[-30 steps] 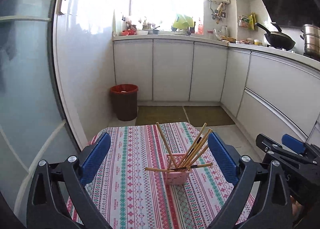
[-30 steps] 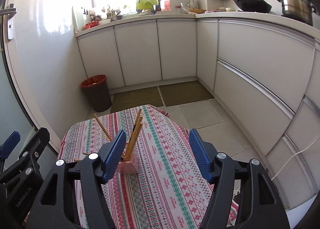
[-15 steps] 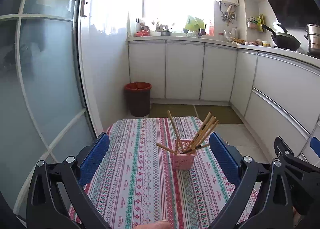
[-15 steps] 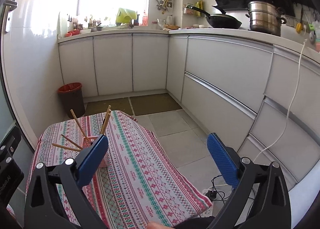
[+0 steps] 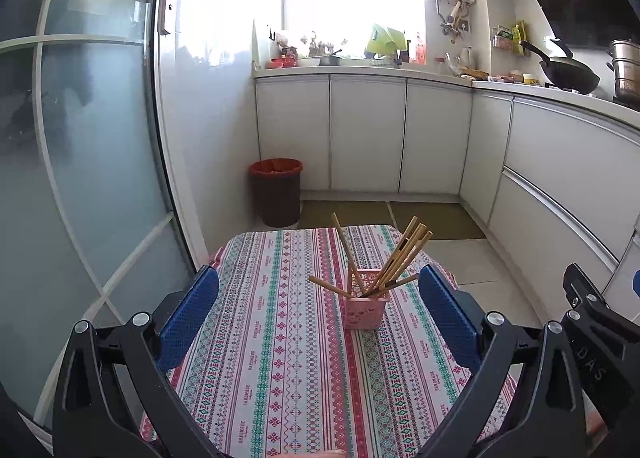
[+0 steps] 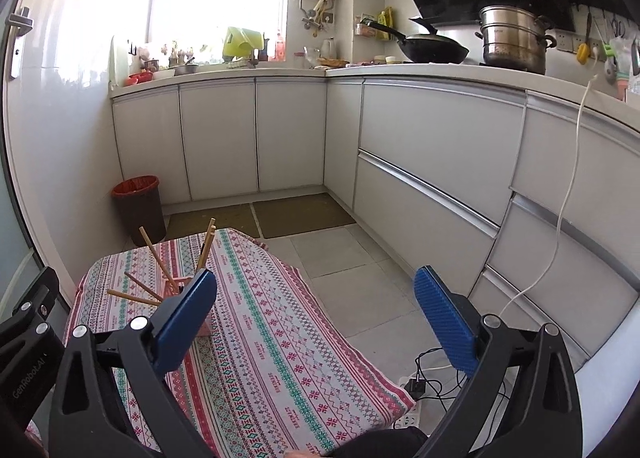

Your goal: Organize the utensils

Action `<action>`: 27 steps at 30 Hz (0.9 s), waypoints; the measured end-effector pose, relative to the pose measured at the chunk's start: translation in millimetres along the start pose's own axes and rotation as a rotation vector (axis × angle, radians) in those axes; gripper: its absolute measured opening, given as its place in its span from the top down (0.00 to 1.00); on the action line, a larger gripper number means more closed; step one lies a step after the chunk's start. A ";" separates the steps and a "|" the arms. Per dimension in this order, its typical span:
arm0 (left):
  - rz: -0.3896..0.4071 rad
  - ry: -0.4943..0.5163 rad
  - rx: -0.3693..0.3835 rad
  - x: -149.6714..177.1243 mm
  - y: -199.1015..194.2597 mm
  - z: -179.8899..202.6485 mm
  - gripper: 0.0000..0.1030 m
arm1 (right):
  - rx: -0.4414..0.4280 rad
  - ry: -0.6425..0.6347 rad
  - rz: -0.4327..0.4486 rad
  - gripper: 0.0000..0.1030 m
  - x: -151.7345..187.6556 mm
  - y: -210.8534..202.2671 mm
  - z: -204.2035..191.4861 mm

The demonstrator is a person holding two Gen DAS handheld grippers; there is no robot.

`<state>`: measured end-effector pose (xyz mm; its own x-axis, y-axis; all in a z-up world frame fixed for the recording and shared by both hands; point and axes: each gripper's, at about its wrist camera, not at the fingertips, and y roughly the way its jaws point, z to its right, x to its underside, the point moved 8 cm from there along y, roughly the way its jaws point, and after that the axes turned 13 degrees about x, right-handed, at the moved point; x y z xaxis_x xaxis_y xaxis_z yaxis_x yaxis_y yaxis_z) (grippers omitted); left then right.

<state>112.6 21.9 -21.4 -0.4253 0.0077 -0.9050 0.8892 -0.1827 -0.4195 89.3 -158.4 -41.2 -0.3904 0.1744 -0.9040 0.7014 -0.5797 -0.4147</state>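
Both grippers, left (image 5: pixel 318 294) and right (image 6: pixel 314 290), are gaping wide and gripping nothing; the right's jaws have just been opening. Ahead of the left's fingers, a pink holder (image 5: pixel 365 311) is standing mid-table (image 5: pixel 260 338), holding chopsticks (image 5: pixel 400 254) that are fanning outward, beside the right's left finger (image 6: pixel 185 322).

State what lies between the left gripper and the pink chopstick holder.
Only bare patterned tablecloth lies between the left gripper and the pink chopstick holder, seen in the left wrist view.

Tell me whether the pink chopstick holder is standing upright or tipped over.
Upright. The pink holder stands on its base on the patterned tablecloth, its open top facing up, with the chopsticks fanning out of it.
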 end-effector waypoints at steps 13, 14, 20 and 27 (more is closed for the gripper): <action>-0.001 0.000 -0.004 0.5 1.7 -0.9 0.07 | -0.012 0.013 -0.043 0.07 4.0 7.3 -1.0; -0.001 -0.001 -0.005 0.4 1.6 -1.0 0.07 | -0.014 0.012 -0.045 0.07 4.6 7.2 -1.4; -0.003 0.001 -0.006 0.1 3.4 -2.2 0.07 | -0.018 0.010 -0.049 0.07 6.4 7.6 -3.9; -0.003 -0.001 -0.005 -0.1 3.8 -2.9 0.07 | -0.019 0.010 -0.051 0.07 6.8 7.4 -4.2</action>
<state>116.5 24.1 -23.1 -0.4285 0.0070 -0.9035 0.8886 -0.1781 -0.4228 94.3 -158.2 -50.9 -0.4200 0.2111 -0.8827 0.6920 -0.5548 -0.4619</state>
